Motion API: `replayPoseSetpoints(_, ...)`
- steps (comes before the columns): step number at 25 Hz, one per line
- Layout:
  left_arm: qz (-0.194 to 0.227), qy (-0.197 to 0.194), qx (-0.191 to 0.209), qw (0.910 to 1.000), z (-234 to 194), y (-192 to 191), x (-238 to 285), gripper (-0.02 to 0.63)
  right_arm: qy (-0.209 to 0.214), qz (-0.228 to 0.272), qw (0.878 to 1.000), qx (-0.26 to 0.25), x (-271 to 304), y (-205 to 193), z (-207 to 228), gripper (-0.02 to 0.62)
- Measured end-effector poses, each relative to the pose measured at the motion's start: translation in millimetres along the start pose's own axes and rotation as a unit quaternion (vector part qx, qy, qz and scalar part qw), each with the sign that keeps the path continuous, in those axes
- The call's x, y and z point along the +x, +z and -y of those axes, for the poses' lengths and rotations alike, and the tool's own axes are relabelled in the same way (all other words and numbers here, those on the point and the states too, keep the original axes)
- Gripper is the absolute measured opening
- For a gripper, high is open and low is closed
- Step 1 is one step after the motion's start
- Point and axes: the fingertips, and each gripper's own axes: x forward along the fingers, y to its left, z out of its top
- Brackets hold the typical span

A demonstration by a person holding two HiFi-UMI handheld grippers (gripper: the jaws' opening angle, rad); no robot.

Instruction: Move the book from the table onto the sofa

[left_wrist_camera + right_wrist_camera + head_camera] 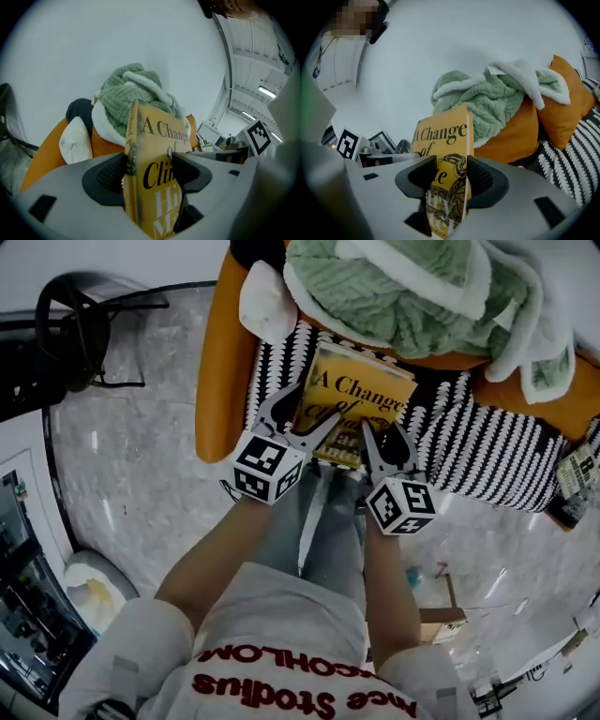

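Item under inspection: we find a yellow book (361,397), title side up, over the sofa's (214,362) seat.
Position: it sits above the black-and-white patterned cover (487,448), in front of the green blanket (403,296) and to the right of the white cushion (265,301). We cannot tell whether its far edge touches the cover yet.
Left gripper (305,418): clamped on the book. Its own view shows one pad against the spine side and the other on the front cover.
Right gripper (384,442): clamped on the book as well. Its pads pinch the cover and the pages at the near end, on the fore-edge side.
Grip placement: both holds are at the end nearest the person, so most of the volume overhangs past the jaws.
Handling, our judgement: a thick bound volume, stiff across its boards and moderately heavy. The cover looks smooth and may slide under a light pinch.
Risk: releasing one side first could let the book twist or fan open.
Recommendation: we advise lowering it flat onto the patterned cover, then opening both sets of jaws together.
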Motion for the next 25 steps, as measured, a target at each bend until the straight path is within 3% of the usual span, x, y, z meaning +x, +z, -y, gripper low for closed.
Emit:
replayPoseSetpoints(11, -0.1, 0.007, -0.019, 0.9948, -67.6, -130.5, 75.6, 0.308, -0.044, -0.083, 0.995, 0.043, 79.3, -126.6, 67.9, 0.221)
replayPoseSetpoints(18, -0.154, 0.003, -0.045, 0.9871, -90.9, -187.3, 112.1, 0.308, -0.066, -0.128, 0.987, 0.067, 107.9, -178.9, 102.4, 0.221)
replayPoseSetpoints(22, -0.175, 0.035, 0.004, 0.9839, -108.8, -206.9, 119.5, 0.307, -0.08, -0.161, 0.983, 0.046, 119.8, -199.7, 111.4, 0.187)
replayPoseSetpoints(25, -0.18, 0.036, 0.0, 0.983, -113.2, -211.6, 121.8, 0.307, -0.091, -0.175, 0.979, 0.048, 121.8, -206.5, 118.3, 0.187)
